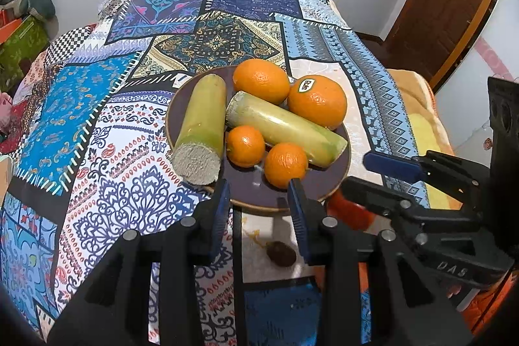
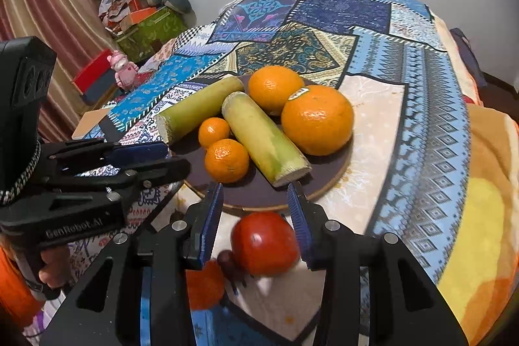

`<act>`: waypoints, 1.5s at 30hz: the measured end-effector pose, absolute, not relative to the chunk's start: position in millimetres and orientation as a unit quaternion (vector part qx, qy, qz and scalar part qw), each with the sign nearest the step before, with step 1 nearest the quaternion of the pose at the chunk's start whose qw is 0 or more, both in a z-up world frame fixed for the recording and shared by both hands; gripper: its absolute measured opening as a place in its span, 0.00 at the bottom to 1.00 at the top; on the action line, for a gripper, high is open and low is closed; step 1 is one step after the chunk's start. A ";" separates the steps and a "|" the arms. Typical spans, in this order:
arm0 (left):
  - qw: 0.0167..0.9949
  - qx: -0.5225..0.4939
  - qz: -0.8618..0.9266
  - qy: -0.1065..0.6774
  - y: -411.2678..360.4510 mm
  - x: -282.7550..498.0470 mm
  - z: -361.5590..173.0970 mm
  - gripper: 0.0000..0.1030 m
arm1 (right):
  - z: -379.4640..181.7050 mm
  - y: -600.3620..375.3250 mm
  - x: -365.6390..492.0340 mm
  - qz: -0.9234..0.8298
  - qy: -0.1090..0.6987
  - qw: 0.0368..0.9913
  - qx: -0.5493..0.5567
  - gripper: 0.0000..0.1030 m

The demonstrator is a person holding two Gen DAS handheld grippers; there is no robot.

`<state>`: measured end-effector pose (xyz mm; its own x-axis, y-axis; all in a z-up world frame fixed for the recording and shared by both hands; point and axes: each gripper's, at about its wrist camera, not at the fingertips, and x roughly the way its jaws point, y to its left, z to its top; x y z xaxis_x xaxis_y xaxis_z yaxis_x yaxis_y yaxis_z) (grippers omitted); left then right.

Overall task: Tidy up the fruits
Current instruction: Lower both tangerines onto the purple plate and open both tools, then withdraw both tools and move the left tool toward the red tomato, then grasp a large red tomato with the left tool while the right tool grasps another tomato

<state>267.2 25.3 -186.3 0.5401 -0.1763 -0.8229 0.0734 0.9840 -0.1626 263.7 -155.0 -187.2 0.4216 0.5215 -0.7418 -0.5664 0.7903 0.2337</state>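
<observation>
1. Plate (image 1: 337, 180): dark, round, pale rim, sits on the patchwork tablecloth (image 1: 81, 106). Same plate in the right wrist view (image 2: 327, 180).
2. On the plate: two big oranges at the far side, one with a sticker (image 1: 317, 101), one plain (image 1: 261, 80); the two touch.
3. Two small oranges at the near side, left one (image 1: 245, 146) and right one (image 1: 285, 165), just beside each other.
4. Two cut green-yellow stalk pieces. Left stalk (image 1: 201, 132) lies on the plate's left edge, its cut end overhanging the rim toward the camera. Middle stalk (image 1: 285, 127) lies diagonally between the big and small oranges.
5. Red apple (image 2: 264, 244) is off the plate, on the cloth just in front of the near rim. Small dark fruit (image 2: 227, 261) touches its left side; I cannot tell what it is. Same dark fruit shows in the left wrist view (image 1: 281, 253).
6. Left gripper (image 1: 258, 187): jaws apart, nothing between them, tips over the plate's near rim, beside the right small orange. Released.
7. Right gripper (image 2: 254, 192): jaws apart, tips over the near rim, apple below and between the fingers, pads not touching it. Released.
8. Each gripper shows in the other's view: right one at the right edge (image 1: 369, 171), left one at the left edge (image 2: 175, 156), both near the plate.
</observation>
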 end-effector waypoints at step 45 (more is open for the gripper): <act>0.848 -0.052 -0.137 0.509 -46.3 219.4 -192.0 0.50 | -193.0 -231.1 222.6 0.271 0.445 0.854 0.015 0.45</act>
<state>219.4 -46.3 -192.0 0.4442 -0.2849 -0.8494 0.1793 0.9572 -0.2273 222.6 -231.1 -193.0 0.4575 0.4755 -0.7514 -0.4486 0.8530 0.2667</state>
